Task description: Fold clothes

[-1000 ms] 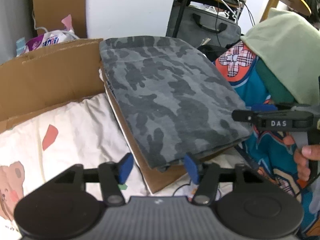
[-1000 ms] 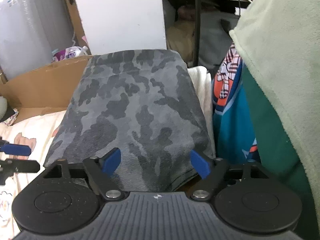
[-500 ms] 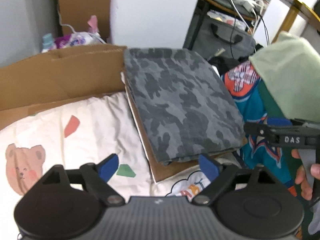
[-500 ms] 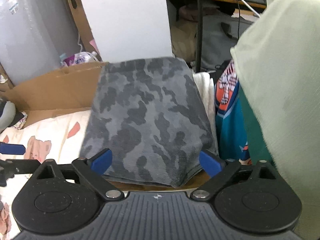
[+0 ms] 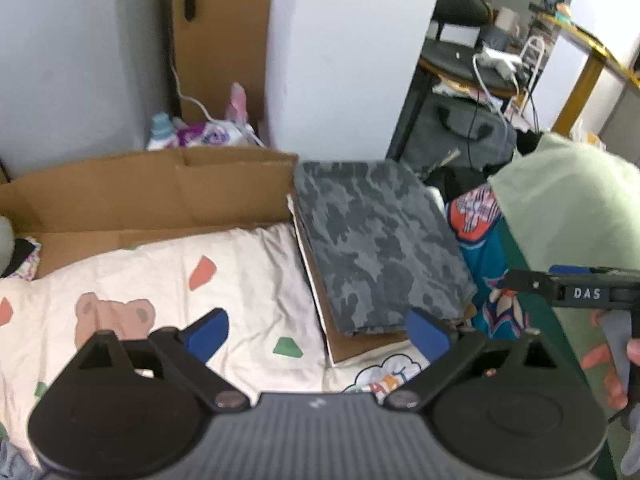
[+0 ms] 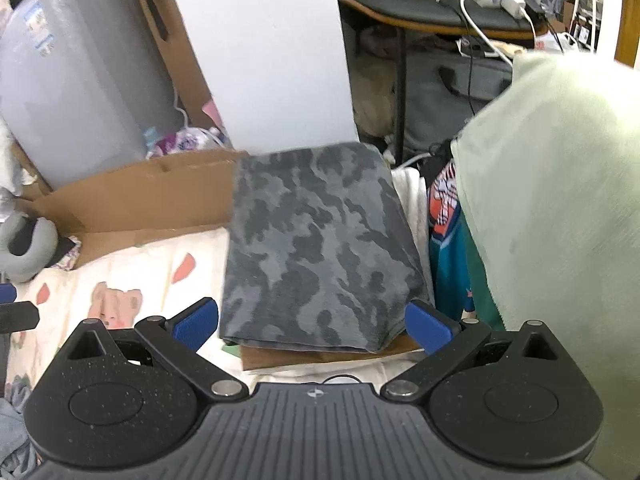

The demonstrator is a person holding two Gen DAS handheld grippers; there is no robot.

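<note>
Your left gripper and right gripper hover wide open and empty, the folded camouflage shirt lying just beyond their fingers.

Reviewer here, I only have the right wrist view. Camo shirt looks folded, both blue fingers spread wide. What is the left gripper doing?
Observer: The left gripper is open too, holding nothing, over the bear-print sheet.
Reviewer: What is under the camo shirt?
Observer: The left view shows the camo shirt lying on a cardboard sheet, which sticks out along its left and near edges.
Reviewer: Where is my gripper from that side?
Observer: The right gripper sits at the left view's right edge, with the person's fingers on its handle.
</note>
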